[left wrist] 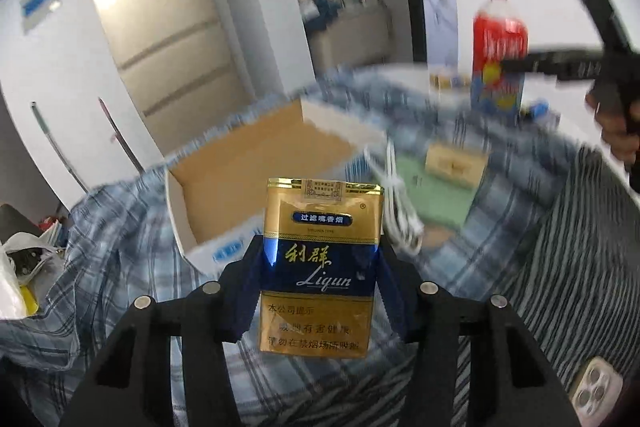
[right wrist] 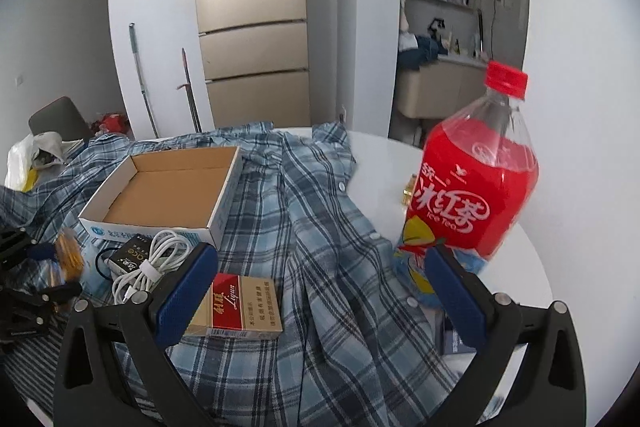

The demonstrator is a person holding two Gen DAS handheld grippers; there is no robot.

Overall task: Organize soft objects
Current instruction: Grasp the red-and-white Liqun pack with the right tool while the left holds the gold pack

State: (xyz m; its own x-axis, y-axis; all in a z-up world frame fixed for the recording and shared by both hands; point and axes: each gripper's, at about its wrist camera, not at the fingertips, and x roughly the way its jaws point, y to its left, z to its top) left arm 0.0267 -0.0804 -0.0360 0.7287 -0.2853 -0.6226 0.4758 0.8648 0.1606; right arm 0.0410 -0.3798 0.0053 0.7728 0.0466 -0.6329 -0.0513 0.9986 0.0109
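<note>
The left gripper pinches a gold-and-blue cigarette pack upright between its blue pads, lifted clear of the plaid shirt that lies spread over the white round table. Beyond the pack sits an open cardboard box on the shirt, toward the table's far left edge; nothing shows inside it. Just in front of the box lie a coiled white cable and a small dark pack. The right gripper hangs over the shirt with its jaws spread wide and nothing between them; a red-and-gold cigarette pack lies flat on the shirt just beside its left pad. A red iced-tea bottle stands near the table's right edge, at the shirt's border.
</note>
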